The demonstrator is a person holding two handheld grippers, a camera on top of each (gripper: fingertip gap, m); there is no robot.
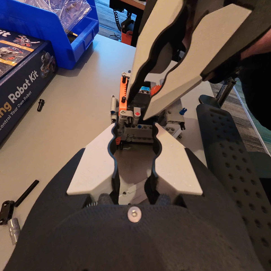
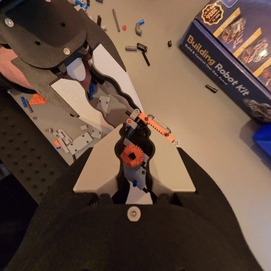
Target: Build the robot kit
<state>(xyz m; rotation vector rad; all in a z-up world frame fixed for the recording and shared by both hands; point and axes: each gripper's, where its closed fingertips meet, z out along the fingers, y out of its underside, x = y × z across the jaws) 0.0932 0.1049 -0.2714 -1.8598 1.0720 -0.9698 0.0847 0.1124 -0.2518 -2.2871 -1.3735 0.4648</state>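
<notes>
Grey-and-orange brick model [image 1: 134,117] stands upright on the table [image 1: 82,117], its base clamped between the left gripper [image 1: 134,129] fingers, while the right gripper [image 2: 134,129], angled down from above, pinches its top beside the orange gear [image 2: 132,156].

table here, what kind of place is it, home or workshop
Probably a hobby or lab workbench: a robot kit box, a blue parts bin and loose building pieces around a half-built model. Home or workshop, I cannot tell.

hobby workbench: parts bin [image 1: 48,29], robot kit box [image 2: 228,58], loose pieces.
</notes>
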